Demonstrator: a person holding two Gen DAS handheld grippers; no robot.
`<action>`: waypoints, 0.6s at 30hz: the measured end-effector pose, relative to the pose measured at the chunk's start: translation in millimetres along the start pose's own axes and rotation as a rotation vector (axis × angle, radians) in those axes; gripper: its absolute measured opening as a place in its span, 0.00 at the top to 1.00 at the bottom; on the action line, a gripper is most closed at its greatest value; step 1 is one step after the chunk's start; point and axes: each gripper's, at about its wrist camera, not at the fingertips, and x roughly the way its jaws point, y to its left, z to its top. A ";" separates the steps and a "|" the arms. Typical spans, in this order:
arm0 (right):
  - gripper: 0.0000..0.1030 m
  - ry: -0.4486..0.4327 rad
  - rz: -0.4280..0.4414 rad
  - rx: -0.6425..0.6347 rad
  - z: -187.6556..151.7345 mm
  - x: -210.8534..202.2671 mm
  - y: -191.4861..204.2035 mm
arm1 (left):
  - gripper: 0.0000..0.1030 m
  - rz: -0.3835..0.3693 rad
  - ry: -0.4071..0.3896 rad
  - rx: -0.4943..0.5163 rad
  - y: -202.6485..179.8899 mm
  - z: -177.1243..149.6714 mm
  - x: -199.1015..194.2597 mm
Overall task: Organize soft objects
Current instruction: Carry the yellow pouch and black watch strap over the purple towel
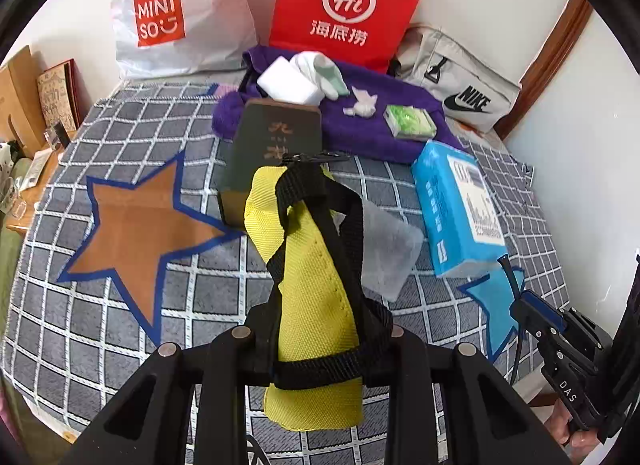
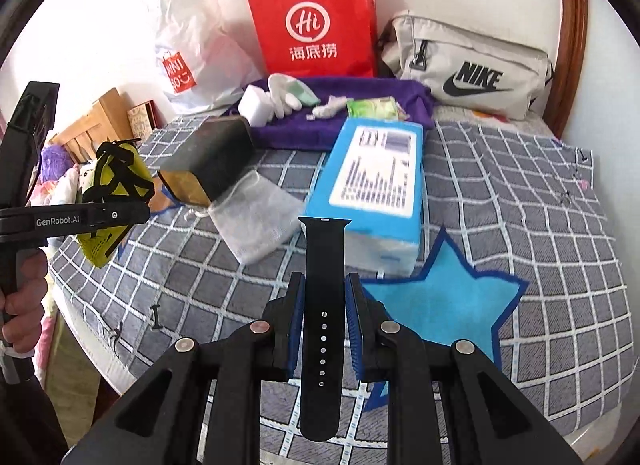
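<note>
You are holding two soft things up over the checked bedspread (image 2: 520,193). Your left gripper (image 1: 318,349) is squeezing the yellow pouch (image 1: 316,285), just in front of the blue tissue pack (image 2: 376,181). Your right gripper (image 2: 323,329) is pinching the black watch strap (image 2: 323,293), also in front of that pack. Keep both squeezes firm and carry them slowly.
</note>
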 end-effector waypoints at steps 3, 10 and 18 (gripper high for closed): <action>0.81 -0.008 0.000 0.005 8.1 -2.8 2.0 | 0.74 -0.001 -0.013 -0.004 0.5 5.4 -6.3; 0.80 -0.014 0.000 0.005 24.8 -5.5 6.2 | 0.74 -0.010 -0.040 0.002 -1.2 16.9 -16.4; 0.80 -0.043 0.002 0.016 48.1 -10.7 3.9 | 0.74 -0.020 -0.058 -0.009 -1.5 34.4 -22.2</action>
